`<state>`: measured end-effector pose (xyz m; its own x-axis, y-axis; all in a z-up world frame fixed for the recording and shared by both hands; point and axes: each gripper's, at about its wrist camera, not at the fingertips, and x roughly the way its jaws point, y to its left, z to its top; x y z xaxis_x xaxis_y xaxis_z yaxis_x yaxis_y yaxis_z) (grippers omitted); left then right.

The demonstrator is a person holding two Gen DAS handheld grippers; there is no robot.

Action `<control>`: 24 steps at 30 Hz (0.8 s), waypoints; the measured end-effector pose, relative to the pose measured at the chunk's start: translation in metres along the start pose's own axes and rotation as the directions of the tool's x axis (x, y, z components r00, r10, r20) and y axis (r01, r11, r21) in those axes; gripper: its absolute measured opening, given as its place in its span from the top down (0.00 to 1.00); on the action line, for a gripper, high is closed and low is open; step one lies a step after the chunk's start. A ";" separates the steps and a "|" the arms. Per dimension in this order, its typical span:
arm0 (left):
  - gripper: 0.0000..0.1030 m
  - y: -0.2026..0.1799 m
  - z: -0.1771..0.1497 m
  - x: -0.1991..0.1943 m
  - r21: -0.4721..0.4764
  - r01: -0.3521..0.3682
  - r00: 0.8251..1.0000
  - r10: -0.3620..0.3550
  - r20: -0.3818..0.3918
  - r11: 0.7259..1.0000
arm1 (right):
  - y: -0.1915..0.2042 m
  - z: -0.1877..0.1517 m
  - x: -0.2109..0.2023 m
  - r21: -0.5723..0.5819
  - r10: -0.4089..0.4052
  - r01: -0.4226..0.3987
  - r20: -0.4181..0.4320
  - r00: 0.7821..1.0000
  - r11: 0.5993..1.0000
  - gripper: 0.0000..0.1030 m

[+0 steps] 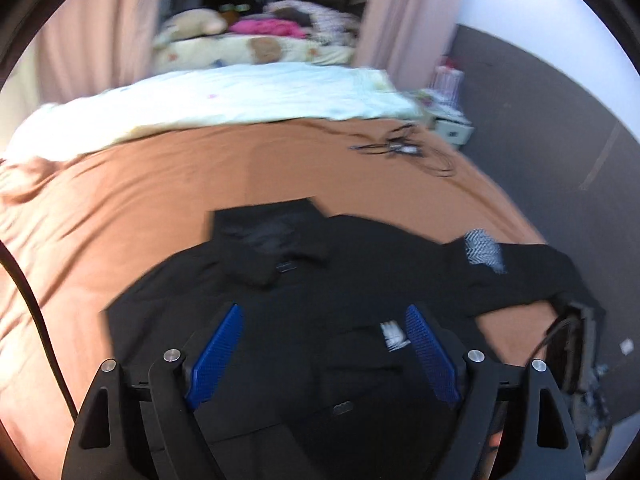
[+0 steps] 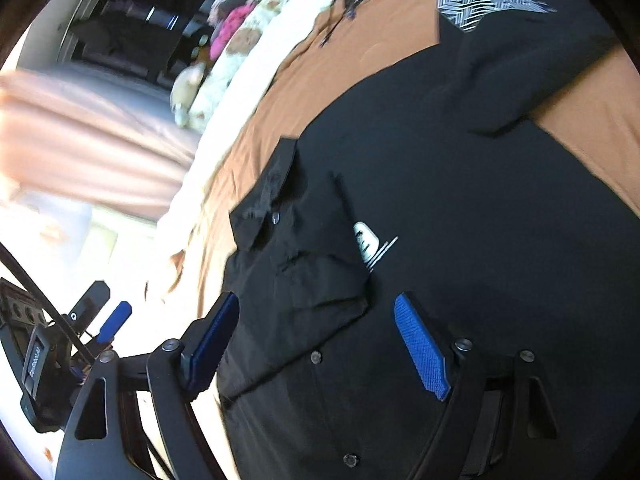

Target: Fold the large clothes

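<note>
A black collared button-up shirt (image 1: 360, 264) lies spread on the orange bed sheet (image 1: 160, 184), collar toward the far side, one sleeve with a black-and-white patterned cuff (image 1: 484, 250) stretched to the right. My left gripper (image 1: 324, 316) is open and empty, hovering over the shirt's chest. In the right wrist view the same shirt (image 2: 460, 184) fills the frame, with collar, buttons and a white chest logo (image 2: 370, 246). My right gripper (image 2: 316, 304) is open and empty just above the shirt's front placket. The left gripper's blue pad (image 2: 116, 320) shows at the left edge.
A pale blanket (image 1: 224, 96) and pillows with pink clothes (image 1: 264, 28) lie at the far side of the bed. Tangled black cables (image 1: 400, 146) rest on the sheet at the far right. A dark wall and a bag (image 1: 576, 344) flank the bed's right edge.
</note>
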<state>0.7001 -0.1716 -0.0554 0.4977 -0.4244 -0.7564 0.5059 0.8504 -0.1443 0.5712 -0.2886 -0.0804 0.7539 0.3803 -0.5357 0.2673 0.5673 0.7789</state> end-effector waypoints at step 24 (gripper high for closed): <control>0.56 0.150 -0.151 0.036 -0.157 -0.275 0.921 0.213 -0.326 0.948 | 0.038 -0.006 0.108 -0.372 -0.408 0.412 0.093 0.908 0.832 0.28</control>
<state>0.6873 -0.0118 -0.2007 0.3369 -0.1084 -0.9353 0.2321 0.9723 -0.0290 0.6592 -0.2212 -0.1107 0.6314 0.0460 -0.7741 0.3095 0.9003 0.3060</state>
